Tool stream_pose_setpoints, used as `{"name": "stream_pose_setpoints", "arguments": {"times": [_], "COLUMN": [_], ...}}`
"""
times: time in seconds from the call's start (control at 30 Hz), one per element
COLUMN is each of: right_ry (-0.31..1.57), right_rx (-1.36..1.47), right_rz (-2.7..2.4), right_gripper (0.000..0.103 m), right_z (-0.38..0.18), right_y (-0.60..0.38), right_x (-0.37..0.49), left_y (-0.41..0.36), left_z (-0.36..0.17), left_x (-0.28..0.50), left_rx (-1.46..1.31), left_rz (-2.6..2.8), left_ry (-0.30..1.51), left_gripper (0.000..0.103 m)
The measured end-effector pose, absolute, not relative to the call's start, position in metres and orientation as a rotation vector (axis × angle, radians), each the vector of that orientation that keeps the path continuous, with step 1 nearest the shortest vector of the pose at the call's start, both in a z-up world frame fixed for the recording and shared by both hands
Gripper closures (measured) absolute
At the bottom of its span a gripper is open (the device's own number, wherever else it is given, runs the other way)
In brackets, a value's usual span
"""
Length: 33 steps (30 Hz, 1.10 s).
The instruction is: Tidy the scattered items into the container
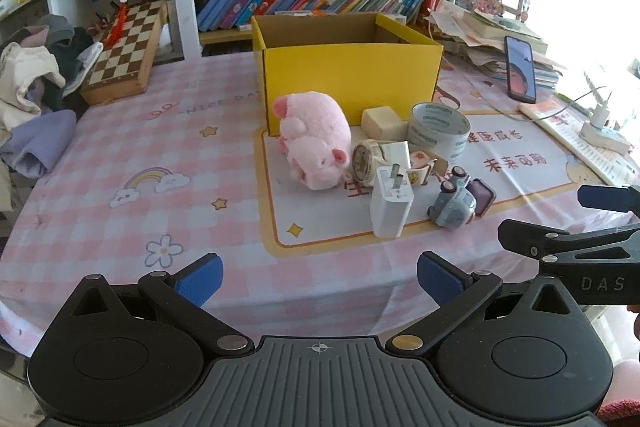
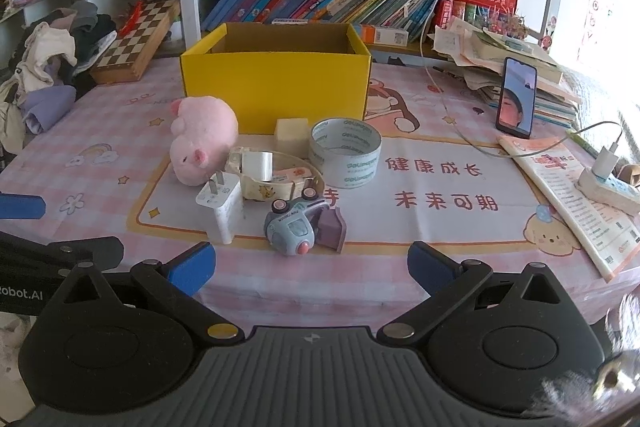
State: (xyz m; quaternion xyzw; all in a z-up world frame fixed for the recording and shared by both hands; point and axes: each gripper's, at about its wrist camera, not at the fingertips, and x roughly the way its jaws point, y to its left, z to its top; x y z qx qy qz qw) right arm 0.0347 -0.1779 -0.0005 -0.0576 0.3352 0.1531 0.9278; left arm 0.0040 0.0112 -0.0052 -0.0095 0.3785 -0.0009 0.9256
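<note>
Blue-padded fingers [image 1: 200, 281] of the left gripper [image 1: 320, 281] stand spread wide apart with nothing between them, hovering level above the near edge of the pink checked tablecloth [image 1: 120, 147]. The right gripper [image 2: 312, 267] is held the same way, low and pointing forward over the table's near edge, its blue fingers [image 2: 192, 267] also wide apart and gripping nothing. Both grippers sit side by side; part of the right one shows at the right edge of the left wrist view, and part of the left one at the left edge of the right wrist view.

Ahead of them, the scattered items lie clustered on the table in front of the open yellow cardboard box [image 2: 276, 87], which stands upright towards the back. A pink plush pig [image 2: 200, 143] lies just before the box's front left corner. Beside it are a cream-coloured cube [image 2: 292, 137] and a wide roll of clear printed tape [image 2: 346, 151], both near the box's front wall. Closer in, a narrow roll of patterned decorative tape [image 2: 276, 179] lies partly unwound, with a white plug charger [image 2: 222, 207] standing in front of it, prongs up. Nearest the right gripper is a small grey-blue toy car [image 2: 294, 227], tipped against a purple block [image 2: 332, 227].
</note>
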Motion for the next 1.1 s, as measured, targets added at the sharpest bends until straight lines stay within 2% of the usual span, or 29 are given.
{"name": "stream_pose_setpoints", "arguments": {"times": [1.1], "right_ry": [0.711], "right_rx": [-0.084], "right_rz": [0.331], "right_gripper": [0.0], "right_z": [-0.0024], "right_y": [-0.1842], "right_x": [0.0328], "left_y": [0.0035], "left_z": [-0.0039], "left_x": [-0.0001], "left_rx": [-0.008], "left_rz": [-0.007], "left_ry": [0.793], "left_gripper": [0.0]}}
